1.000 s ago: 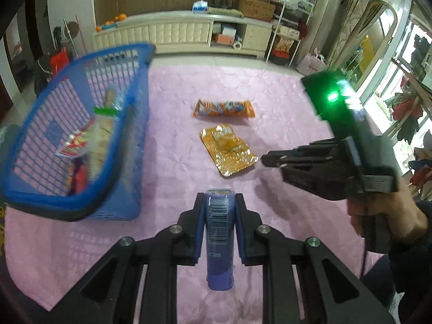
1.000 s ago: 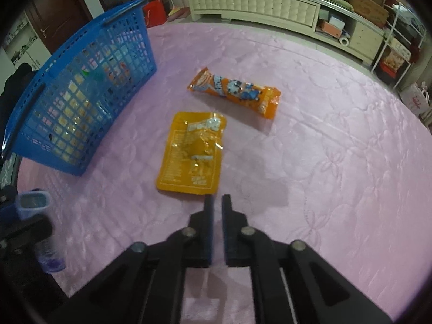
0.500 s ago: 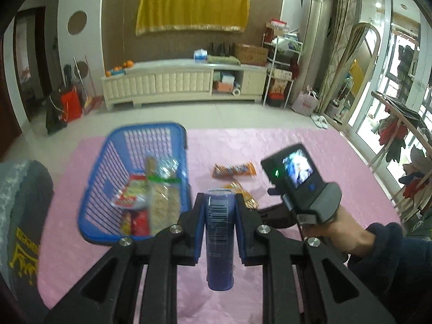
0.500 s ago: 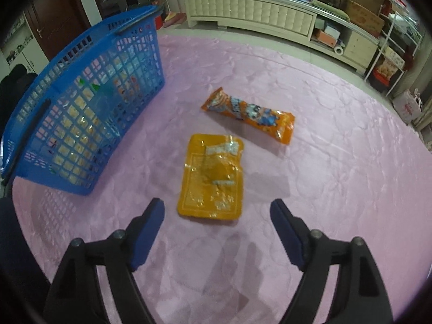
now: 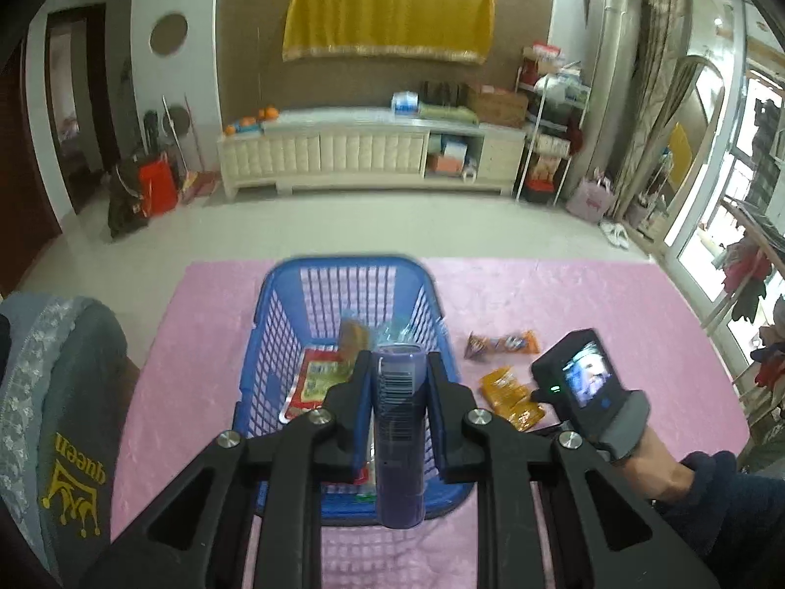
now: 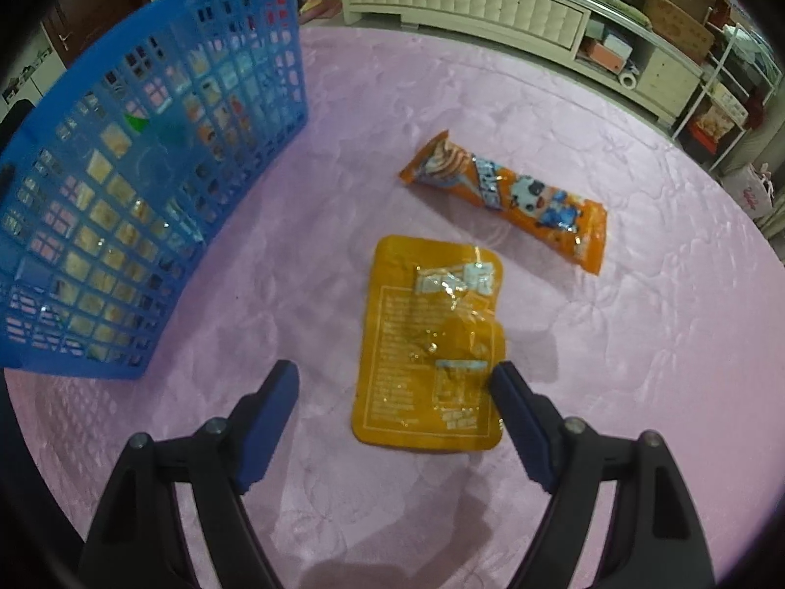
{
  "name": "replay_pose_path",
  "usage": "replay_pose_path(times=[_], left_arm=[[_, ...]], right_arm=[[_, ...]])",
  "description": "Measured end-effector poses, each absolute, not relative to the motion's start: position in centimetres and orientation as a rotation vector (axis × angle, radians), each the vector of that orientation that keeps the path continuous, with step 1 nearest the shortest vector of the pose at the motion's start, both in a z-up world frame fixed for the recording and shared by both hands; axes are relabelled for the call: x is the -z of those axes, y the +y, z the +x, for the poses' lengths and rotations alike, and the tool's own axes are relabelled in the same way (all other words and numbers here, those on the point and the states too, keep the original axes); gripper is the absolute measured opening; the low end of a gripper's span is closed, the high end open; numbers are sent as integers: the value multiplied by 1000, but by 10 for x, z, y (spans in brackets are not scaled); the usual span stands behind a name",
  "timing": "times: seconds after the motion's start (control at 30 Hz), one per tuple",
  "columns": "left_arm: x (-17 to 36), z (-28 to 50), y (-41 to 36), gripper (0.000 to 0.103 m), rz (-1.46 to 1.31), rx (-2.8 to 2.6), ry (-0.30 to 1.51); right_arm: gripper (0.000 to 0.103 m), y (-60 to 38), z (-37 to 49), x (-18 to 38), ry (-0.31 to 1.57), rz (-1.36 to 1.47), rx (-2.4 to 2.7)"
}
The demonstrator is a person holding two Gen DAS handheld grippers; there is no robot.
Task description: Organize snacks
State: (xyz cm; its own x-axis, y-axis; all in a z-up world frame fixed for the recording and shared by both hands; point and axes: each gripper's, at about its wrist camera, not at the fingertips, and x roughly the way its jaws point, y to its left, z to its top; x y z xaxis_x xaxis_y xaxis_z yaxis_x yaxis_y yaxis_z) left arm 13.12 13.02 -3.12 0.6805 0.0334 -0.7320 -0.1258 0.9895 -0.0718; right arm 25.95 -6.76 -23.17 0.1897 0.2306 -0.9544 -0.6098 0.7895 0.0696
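Left claw [image 5: 398, 383] clenched on a purple can [image 5: 397, 434], held upright above the blue basket [image 5: 274, 324]. Basket sits on the pink bench [image 5: 206, 343] and holds several packets; one red-and-white packet [image 5: 314, 383] is visible on its floor. Right claw [image 6: 395, 380] released, jaws wide, pointing down over the near end of the flat orange pouch [image 6: 431, 343]; pads not pressing it. Orange snack bar [image 6: 505, 199] lies just beyond the pouch, apart from it. Basket stands left of both.
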Motion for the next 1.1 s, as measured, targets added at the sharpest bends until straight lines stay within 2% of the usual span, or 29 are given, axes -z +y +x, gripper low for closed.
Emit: replay_pose_path(times=[0.33, 0.37, 0.43, 0.5, 0.53, 0.6, 0.73, 0.8, 0.83, 0.93, 0.97, 1.0, 1.1], left_arm=[[98, 173, 157, 20, -178, -96, 1010], [101, 173, 158, 21, -182, -102, 1019], [105, 172, 159, 39, -181, -113, 1033], [105, 167, 161, 52, -184, -120, 1027], [104, 163, 161, 59, -182, -124, 1017], [100, 157, 157, 69, -166, -132, 996], [102, 150, 163, 71, -174, -119, 989], [105, 150, 165, 71, -182, -133, 996], [107, 149, 167, 71, -188, -138, 998], [109, 147, 169, 71, -211, -143, 1001], [108, 146, 169, 71, -215, -140, 997], [108, 144, 169, 71, -216, -137, 993], [103, 138, 169, 71, -207, -133, 979]], right_arm=[[86, -67, 280, 235, 1240, -385, -590], [86, -67, 281, 235, 1236, -388, -597], [85, -67, 286, 236, 1231, -387, -604], [80, -67, 289, 236, 1223, -388, -605], [69, -67, 290, 234, 1218, -388, -609], [65, -63, 287, 232, 1226, -397, -612], [60, -58, 284, 230, 1231, -416, -618], [42, -57, 280, 227, 1226, -404, -632], [38, -57, 279, 227, 1237, -405, -634], [35, -55, 267, 225, 1240, -421, -649], [31, -56, 266, 224, 1239, -413, -647], [11, -59, 266, 223, 1240, -392, -640], [8, -62, 260, 218, 1249, -352, -644]])
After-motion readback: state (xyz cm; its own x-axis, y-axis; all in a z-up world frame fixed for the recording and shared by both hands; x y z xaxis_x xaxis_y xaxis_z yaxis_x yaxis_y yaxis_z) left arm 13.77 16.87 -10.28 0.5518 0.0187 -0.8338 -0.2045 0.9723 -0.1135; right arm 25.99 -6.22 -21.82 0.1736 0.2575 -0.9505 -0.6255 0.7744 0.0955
